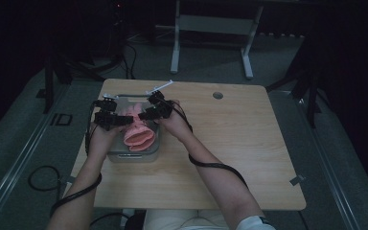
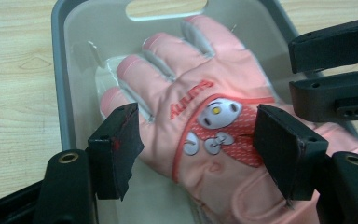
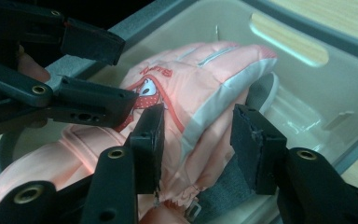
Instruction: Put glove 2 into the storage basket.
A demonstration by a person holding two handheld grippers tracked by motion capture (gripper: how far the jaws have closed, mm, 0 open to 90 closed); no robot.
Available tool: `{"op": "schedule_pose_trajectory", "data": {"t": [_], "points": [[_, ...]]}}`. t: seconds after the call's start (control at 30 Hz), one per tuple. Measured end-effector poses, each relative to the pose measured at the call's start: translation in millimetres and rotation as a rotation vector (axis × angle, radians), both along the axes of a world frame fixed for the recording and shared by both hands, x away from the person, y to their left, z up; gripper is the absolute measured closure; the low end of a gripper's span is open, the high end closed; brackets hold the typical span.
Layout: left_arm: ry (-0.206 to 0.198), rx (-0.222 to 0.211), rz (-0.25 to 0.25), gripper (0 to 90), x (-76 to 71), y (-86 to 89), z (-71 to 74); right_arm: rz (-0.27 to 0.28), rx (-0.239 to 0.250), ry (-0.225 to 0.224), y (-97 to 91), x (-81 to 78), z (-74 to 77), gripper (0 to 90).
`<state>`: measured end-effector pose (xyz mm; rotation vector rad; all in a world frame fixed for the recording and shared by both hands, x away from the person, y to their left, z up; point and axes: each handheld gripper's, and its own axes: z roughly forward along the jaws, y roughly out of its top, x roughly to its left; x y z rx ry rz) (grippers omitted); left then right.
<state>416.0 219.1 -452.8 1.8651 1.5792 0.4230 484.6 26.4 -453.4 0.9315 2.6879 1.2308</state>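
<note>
two tools (image 1: 109, 118) (image 1: 156, 109), seemingly one pink glove (image 2: 200, 126), one tray (image 2: 60, 93)

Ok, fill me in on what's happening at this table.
A person works a pink glove in a grey tray on the wooden table, a hand-held gripper in each hand. The left hand-held gripper straddles the glove's back, its pads not pressing. The right hand-held gripper has the glove's edge between its pads; whether it is pinching is unclear.

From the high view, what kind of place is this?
Probably a lab recording station: a lone wooden table on grey floor, dark surroundings, a metal frame stand behind, cables on the floor.
</note>
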Motion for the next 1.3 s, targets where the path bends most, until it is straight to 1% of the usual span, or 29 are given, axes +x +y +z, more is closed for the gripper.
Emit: {"op": "schedule_pose_trajectory", "data": {"t": [0.03,0.07,0.1,0.13,0.2,0.27,0.33,0.37,0.5,0.53,0.7,0.73,0.77,0.8,0.9,0.93,1.03,1.13,1.17,1.27,1.3], "points": [[-0.005,0.004,-0.001,31.6,-0.6,0.2,1.5,0.000,0.000,-0.006,-0.8,-0.4,1.7,54.2],[-0.010,0.000,0.002,31.4,-1.3,0.3,2.8,-0.002,0.011,-0.007,-2.8,-1.1,5.3,54.0],[-0.010,-0.003,0.000,31.4,-1.8,0.9,4.3,-0.002,0.011,-0.007,-2.8,-1.1,5.3,54.0],[-0.017,-0.002,0.000,31.2,-2.6,1.2,5.7,0.001,0.017,-0.012,-5.1,-1.8,9.3,53.9],[-0.016,0.003,-0.003,31.2,-4.2,0.7,7.9,0.005,0.022,-0.012,-6.8,-1.9,11.2,53.8],[-0.016,-0.008,-0.015,30.8,-5.8,0.3,9.9,-0.001,0.042,-0.010,-10.5,-2.3,15.0,53.4],[-0.025,0.007,-0.014,29.4,-7.5,-0.6,12.5,-0.002,0.054,-0.019,-14.6,-2.8,19.6,53.0],[-0.029,0.004,-0.015,29.4,-8.3,-0.5,14.3,-0.002,0.054,-0.019,-14.6,-2.8,19.6,53.0],[-0.070,-0.009,-0.011,27.5,-12.4,0.1,24.6,-0.001,0.054,-0.032,-19.4,-4.0,25.2,51.5],[-0.074,-0.012,-0.012,27.5,-13.5,-0.2,27.3,-0.001,0.054,-0.032,-19.4,-4.0,25.2,51.5],[-0.109,-0.029,-0.037,24.8,-20.7,-5.5,36.6,0.004,0.058,-0.043,-25.1,-6.8,29.2,49.9],[-0.112,-0.034,-0.047,24.7,-22.5,-7.4,37.8,0.005,0.058,-0.045,-26.5,-7.4,29.5,49.7],[-0.122,-0.043,-0.065,22.8,-24.8,-9.4,38.9,0.004,0.060,-0.044,-27.9,-7.9,29.6,49.1],[-0.134,-0.048,-0.082,18.3,-26.8,-12.0,39.8,0.005,0.060,-0.051,-29.5,-8.2,29.4,48.9],[-0.152,-0.037,-0.110,16.1,-32.4,-21.4,41.8,0.006,0.054,-0.051,-33.9,-9.8,28.5,47.6],[-0.158,-0.036,-0.119,14.0,-34.4,-24.4,42.4,0.006,0.054,-0.053,-35.6,-10.8,28.4,47.3],[-0.197,-0.042,-0.139,12.5,-41.6,-32.2,44.6,0.012,0.062,-0.062,-42.6,-14.7,29.3,44.0],[-0.217,-0.035,-0.182,5.5,-48.2,-43.1,46.4,0.020,0.076,-0.073,-51.6,-19.4,32.0,37.9],[-0.223,-0.026,-0.198,2.9,-50.5,-47.6,46.6,0.024,0.082,-0.081,-54.6,-21.2,33.0,36.0],[-0.241,0.003,-0.247,1.6,-57.1,-61.9,46.1,0.043,0.081,-0.108,-63.6,-27.2,35.6,27.1],[-0.240,0.011,-0.267,1.6,-58.8,-66.4,45.7,0.040,0.087,-0.112,-66.5,-29.0,36.1,24.9]]}}
